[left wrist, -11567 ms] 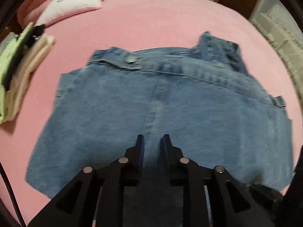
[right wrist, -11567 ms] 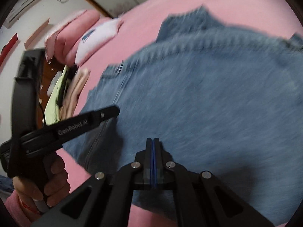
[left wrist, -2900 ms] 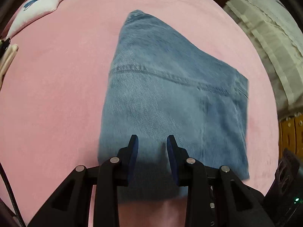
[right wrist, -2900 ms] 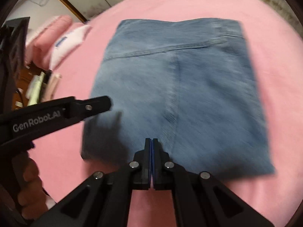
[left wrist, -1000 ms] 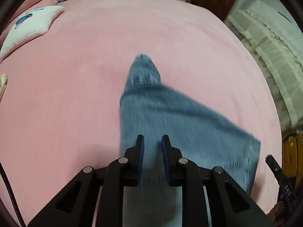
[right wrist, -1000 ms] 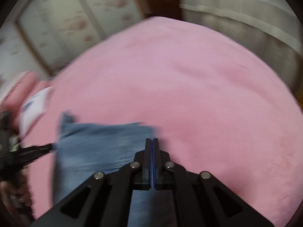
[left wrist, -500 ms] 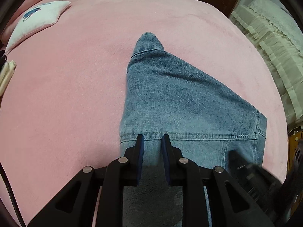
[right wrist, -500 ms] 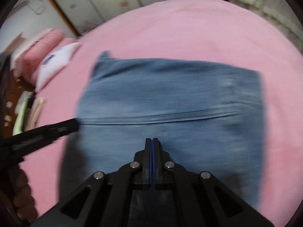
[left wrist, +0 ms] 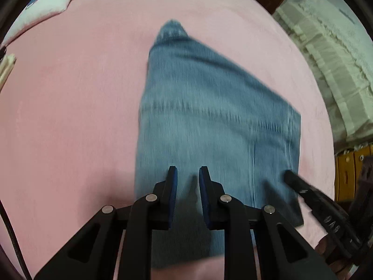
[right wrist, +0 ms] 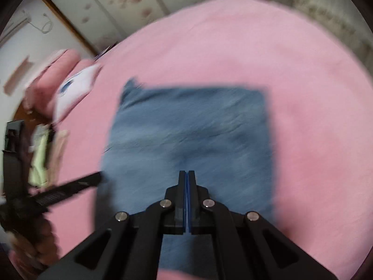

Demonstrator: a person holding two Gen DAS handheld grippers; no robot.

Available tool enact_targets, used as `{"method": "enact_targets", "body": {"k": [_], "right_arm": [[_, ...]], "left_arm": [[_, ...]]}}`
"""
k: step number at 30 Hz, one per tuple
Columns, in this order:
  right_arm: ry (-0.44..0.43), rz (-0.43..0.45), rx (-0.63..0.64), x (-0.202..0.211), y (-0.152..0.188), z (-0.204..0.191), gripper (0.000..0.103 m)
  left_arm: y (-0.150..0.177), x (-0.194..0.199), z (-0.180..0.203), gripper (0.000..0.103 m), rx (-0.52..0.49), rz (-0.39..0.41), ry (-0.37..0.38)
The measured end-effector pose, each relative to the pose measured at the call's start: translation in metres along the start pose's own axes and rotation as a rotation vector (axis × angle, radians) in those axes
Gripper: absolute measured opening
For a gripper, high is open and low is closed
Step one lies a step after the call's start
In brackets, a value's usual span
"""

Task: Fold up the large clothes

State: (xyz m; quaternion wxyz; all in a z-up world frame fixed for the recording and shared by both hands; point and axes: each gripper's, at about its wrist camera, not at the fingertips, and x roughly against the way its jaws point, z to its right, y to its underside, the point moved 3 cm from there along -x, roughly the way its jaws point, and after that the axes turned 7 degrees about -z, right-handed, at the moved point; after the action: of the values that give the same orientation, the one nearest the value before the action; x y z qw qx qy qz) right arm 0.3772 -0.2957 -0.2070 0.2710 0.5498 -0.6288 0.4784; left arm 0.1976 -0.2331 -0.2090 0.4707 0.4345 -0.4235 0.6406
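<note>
At the far left of the left wrist view a white pillow [left wrist: 44, 2] lies at the head of the pink bedspread [left wrist: 70, 116], and the edge of a stack of pale folded clothes [left wrist: 5, 70] shows at the frame's border. The folded denim jeans [left wrist: 209, 121] lie flat near the middle of the bedspread, one narrow corner pointing away from the camera. The left gripper [left wrist: 187, 177] hovers over the near edge of the jeans with its blue-padded fingers spread and nothing between them. Further right, the tip of the right gripper [left wrist: 291, 178] reaches in over the jeans' right near corner. Beyond the bed on the right sits cream ruffled bedding [left wrist: 331, 53].

In the blurred right wrist view the left gripper [right wrist: 93, 178] enters from the left beside the jeans [right wrist: 191, 135], and the right gripper [right wrist: 186, 175] has its fingers pressed together, empty, above the denim.
</note>
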Motion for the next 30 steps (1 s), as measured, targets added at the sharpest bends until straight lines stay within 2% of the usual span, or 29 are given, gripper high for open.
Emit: {"method": "enact_targets", "body": {"k": [3,5,8,14,18,22,24,25,28,30], "right_arm": [[0.005,-0.119,-0.003,-0.018,0.021,-0.022,0.000],[-0.009,-0.142,0.002,-0.025,0.030,-0.030,0.000],[0.024,-0.191,-0.012,-0.037,0.041,-0.036,0.000],[0.040,-0.202,0.020,-0.036,0.045,-0.034,0.000],[0.100,-0.213,0.059,-0.037,0.044,-0.037,0.000],[0.092,-0.217,0.042,-0.037,0.044,-0.028,0.000],[0.077,-0.219,0.042,-0.034,0.045,-0.023,0.000],[0.086,-0.219,0.048,-0.033,0.045,-0.022,0.000],[0.226,-0.230,0.102,-0.029,0.047,-0.013,0.000],[0.209,-0.239,0.067,-0.026,0.048,0.004,0.000]], "left_arm": [[0.026,0.001,0.009,0.017,-0.002,-0.035,0.015],[0.040,-0.003,0.015,0.017,-0.011,-0.058,0.010],[0.054,-0.007,0.013,0.013,0.000,-0.045,0.012],[0.051,-0.009,0.007,0.013,-0.004,-0.050,0.030],[0.050,-0.008,0.007,0.013,-0.021,-0.043,0.012],[0.051,-0.009,0.009,0.012,-0.022,-0.037,0.004],[0.050,-0.009,0.007,0.008,-0.019,-0.040,-0.004],[0.050,-0.008,0.006,0.007,-0.018,-0.042,-0.010],[0.050,-0.006,0.001,0.005,-0.005,-0.042,-0.012],[0.051,-0.004,-0.003,0.004,0.006,-0.042,-0.014]]}}
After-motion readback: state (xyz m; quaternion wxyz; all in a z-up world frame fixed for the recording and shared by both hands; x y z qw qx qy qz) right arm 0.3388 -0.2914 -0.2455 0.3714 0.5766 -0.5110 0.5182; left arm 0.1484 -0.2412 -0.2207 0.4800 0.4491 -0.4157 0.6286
